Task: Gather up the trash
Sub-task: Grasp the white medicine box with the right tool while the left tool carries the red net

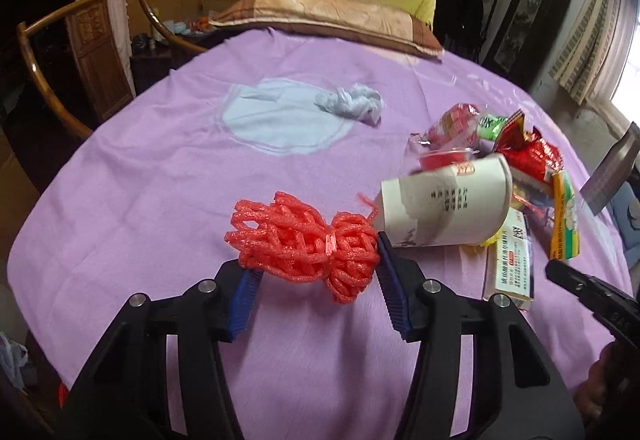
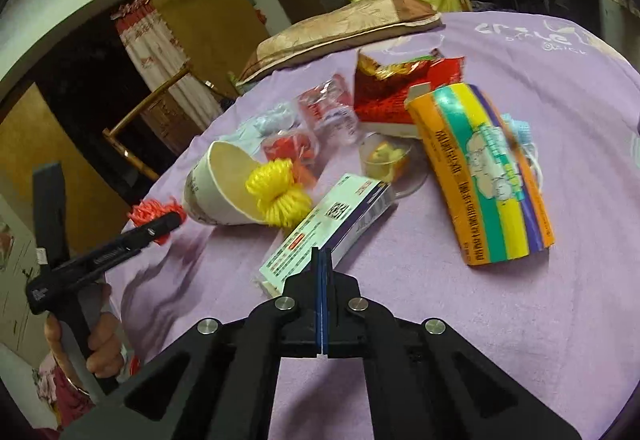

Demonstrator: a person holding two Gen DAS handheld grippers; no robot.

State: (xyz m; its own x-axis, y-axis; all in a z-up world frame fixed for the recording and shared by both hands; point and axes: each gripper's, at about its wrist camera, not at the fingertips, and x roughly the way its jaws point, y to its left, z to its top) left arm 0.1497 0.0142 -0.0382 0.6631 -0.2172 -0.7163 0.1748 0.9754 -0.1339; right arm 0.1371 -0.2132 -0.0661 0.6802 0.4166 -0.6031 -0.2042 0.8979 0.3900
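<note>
A red foam net point(image 1: 304, 240) lies on the purple cloth point(image 1: 160, 180) between the blue pads of my left gripper point(image 1: 314, 260); both pads touch its ends. Just right of it, a white paper cup point(image 1: 444, 204) rests on its side. In the right wrist view my right gripper point(image 2: 322, 252) is shut, its tips at the near edge of a white medicine box point(image 2: 340, 212); whether they pinch the box is hidden. A yellow foam net point(image 2: 280, 192) sits at the mouth of the paper cup point(image 2: 224, 184).
An orange striped packet point(image 2: 488, 176), a red snack bag point(image 2: 396, 88) and clear plastic cups point(image 2: 384, 156) crowd the right side. A crumpled tissue point(image 1: 352, 102) lies mid-table, a pillow point(image 1: 328, 16) at the far edge. A wooden chair point(image 1: 80, 52) stands to the left.
</note>
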